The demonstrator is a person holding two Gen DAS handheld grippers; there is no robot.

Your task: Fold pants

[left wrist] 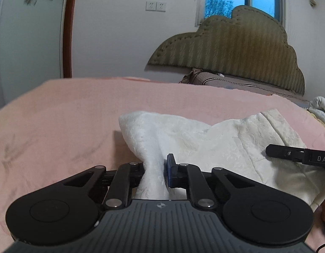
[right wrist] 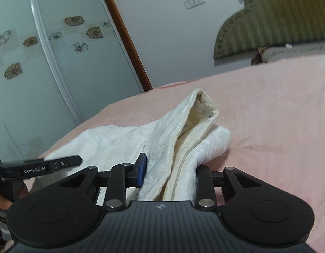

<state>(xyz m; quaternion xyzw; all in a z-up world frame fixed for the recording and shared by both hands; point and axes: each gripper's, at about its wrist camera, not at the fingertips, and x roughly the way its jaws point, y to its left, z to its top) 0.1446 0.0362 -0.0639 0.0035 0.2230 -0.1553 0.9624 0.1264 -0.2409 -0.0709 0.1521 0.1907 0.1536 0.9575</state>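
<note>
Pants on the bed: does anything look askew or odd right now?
Somewhat. The white pants are bunched, not flat on the pink bedspread. The waistband end stands tented up, gaping. Both tongs, left and right, pinch gathered folds. No damage or stains visible.

In the left wrist view, the left pad of the left gripper point(left wrist: 155, 175) is hidden behind the bunched white pants point(left wrist: 204, 139); only the blue right pad shows. The right gripper point(left wrist: 297, 156) is cut off by the right edge, its lettering broken off. A white bundle point(left wrist: 322, 107) at far right is also cut. In the right wrist view, the right gripper's point(right wrist: 170, 172) right pad is buried in cloth, the headboard point(right wrist: 278, 14) is blurred, and the waistband label point(right wrist: 201, 110) is too small to read.
</note>
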